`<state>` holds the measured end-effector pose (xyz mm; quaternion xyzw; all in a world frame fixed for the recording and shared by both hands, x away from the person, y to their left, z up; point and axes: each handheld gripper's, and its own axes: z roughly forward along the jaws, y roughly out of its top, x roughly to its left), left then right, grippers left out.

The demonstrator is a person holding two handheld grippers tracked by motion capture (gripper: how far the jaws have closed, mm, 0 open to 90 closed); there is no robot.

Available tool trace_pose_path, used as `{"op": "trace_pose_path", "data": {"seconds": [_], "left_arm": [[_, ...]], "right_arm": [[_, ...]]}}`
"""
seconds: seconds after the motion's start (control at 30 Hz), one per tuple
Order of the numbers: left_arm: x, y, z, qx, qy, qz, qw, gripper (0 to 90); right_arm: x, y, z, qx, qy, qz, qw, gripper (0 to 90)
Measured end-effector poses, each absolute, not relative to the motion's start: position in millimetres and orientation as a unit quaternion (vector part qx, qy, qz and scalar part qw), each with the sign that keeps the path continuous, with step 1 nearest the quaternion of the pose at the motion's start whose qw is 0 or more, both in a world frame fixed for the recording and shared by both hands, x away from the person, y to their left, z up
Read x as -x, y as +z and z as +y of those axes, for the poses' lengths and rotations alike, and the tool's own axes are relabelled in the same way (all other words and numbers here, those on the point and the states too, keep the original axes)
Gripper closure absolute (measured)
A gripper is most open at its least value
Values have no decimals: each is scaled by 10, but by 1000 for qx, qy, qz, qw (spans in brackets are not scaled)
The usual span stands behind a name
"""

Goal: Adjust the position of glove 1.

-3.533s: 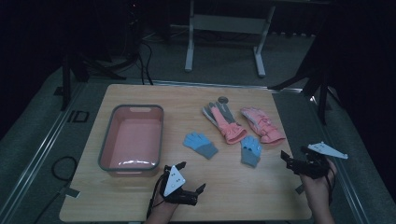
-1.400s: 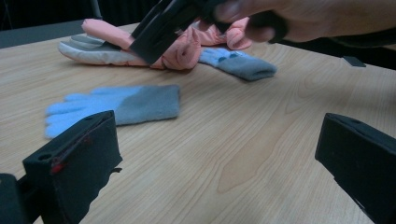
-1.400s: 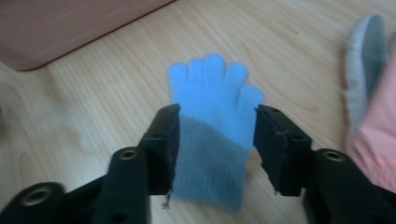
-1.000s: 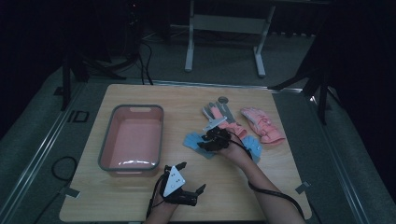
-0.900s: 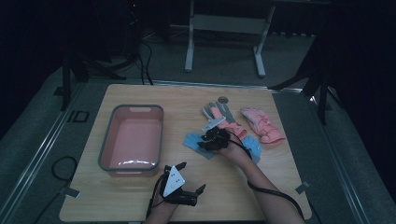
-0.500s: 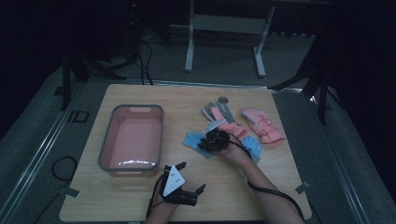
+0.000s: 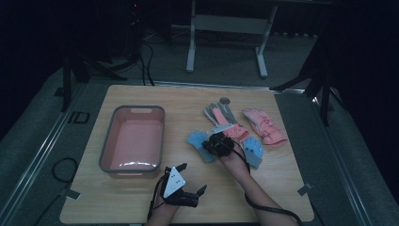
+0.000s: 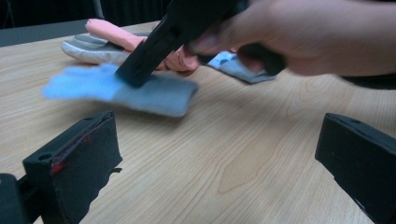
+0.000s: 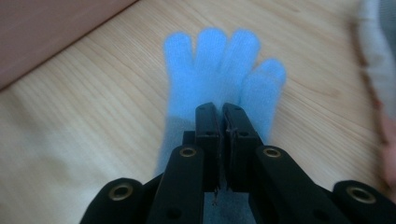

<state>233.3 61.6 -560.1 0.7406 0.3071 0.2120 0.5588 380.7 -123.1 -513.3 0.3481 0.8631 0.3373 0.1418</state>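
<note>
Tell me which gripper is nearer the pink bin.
Left. The left gripper sits just below the pink bin's near right corner; the right gripper is farther right, shut on the blue glove.

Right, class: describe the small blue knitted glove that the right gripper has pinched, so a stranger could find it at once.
Start at the pink plastic tub with the grey rim on the wooden table. Just right of the tub lies the small blue knitted glove with a grey cuff, under the right gripper, whose jaws have just been closing on it. Unlike the second blue glove, it lies nearest the tub, fingers pointing towards it.
</note>
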Motion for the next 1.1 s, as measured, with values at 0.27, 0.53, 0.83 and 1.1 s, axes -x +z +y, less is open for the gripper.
{"op": "trace_pose_path", "data": {"seconds": [0.27,0.53,0.83,1.1], "left_arm": [[-2335,-5601,611,-742,214,308,556,0],[-2335,-5600,603,-743,216,307,555,0],[-2330,-5600,594,-744,218,304,554,0],[-2330,-5600,594,-744,218,303,554,0]], "right_arm": [[-3396,-4880,-1431,-428,354,811,184,858],[-3109,-5003,-1594,-486,357,774,191,858],[-3028,-5271,-1715,-531,337,756,184,857],[-3056,-5421,-1665,-538,325,756,184,851]]}}
